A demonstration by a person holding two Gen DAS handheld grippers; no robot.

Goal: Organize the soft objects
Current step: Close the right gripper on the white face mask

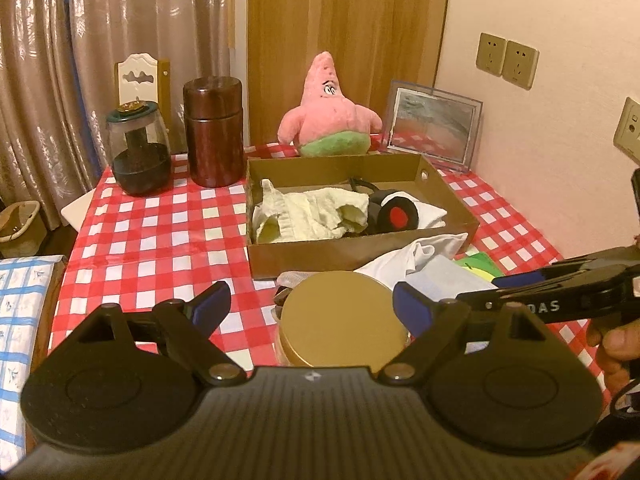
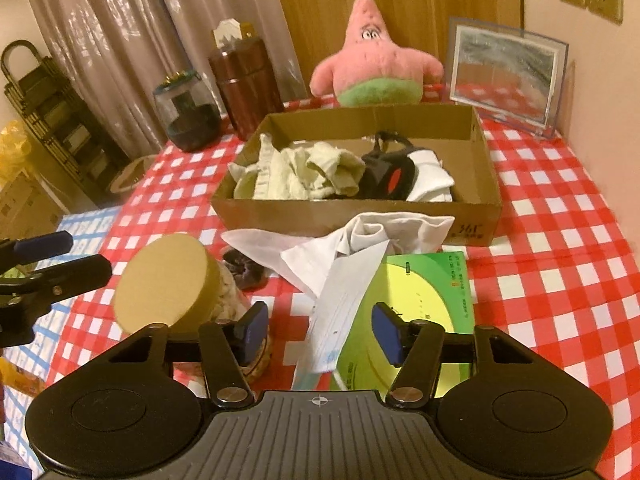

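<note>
Red and white checks cover the table (image 2: 560,216), with curtains (image 1: 60,60) and a wood door (image 1: 340,40) behind it. My left gripper (image 1: 310,306) is wide open around a gold lid (image 1: 340,316), not touching. My right gripper (image 2: 318,330) is half open over a white cloth (image 2: 344,248) beside the box (image 2: 360,220), holding nothing.

"361" handwritten on cardboard box (image 2: 472,227) front; "DAS" on right tongs (image 1: 532,305) arm
</note>
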